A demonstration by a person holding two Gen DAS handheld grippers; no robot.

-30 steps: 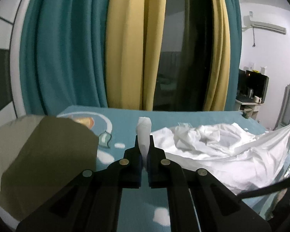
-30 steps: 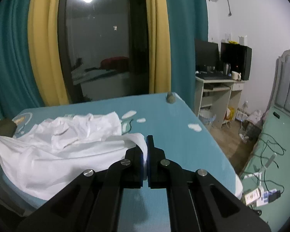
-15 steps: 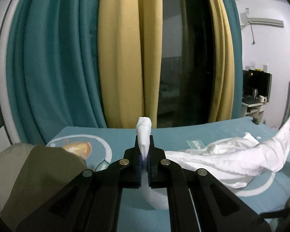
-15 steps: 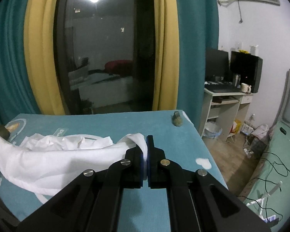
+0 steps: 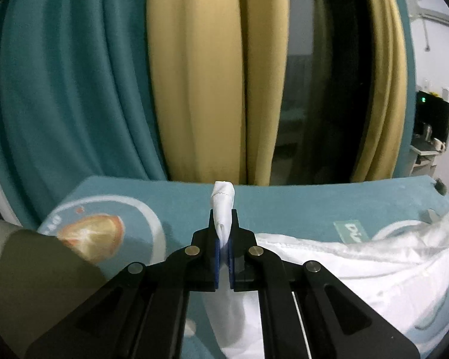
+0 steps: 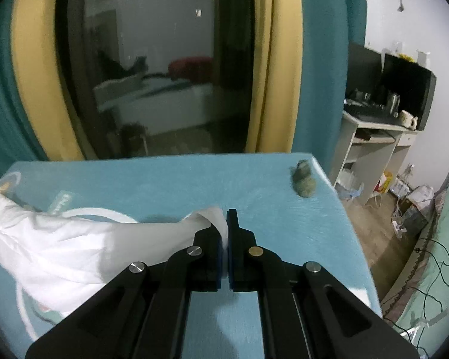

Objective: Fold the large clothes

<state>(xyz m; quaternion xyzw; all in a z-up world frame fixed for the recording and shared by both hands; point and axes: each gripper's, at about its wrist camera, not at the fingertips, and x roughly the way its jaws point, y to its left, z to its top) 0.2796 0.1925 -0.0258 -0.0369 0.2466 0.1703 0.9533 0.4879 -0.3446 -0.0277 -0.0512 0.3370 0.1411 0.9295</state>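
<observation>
While each hand-held gripper (image 5: 223, 233) (image 6: 224, 230) clamps a corner, the white garment (image 5: 359, 257) stretches between them.

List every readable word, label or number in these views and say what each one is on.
Pale label patch printed on the teal bed cover: a few white letters, too blurred and cut off by the white garment to read.
Curved lettering on the round print: too blurred.
Nothing else is legible.

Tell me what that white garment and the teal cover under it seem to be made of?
Garment: thin woven cloth, probably cotton or a blend, matte with a faint sheen; it creases sharply, bunches softly and shows a stitched hem. Cover: looks like a soft, matte, slightly fuzzy fabric with printed pictures, stretched smooth; the blur leaves its weave unclear.
</observation>
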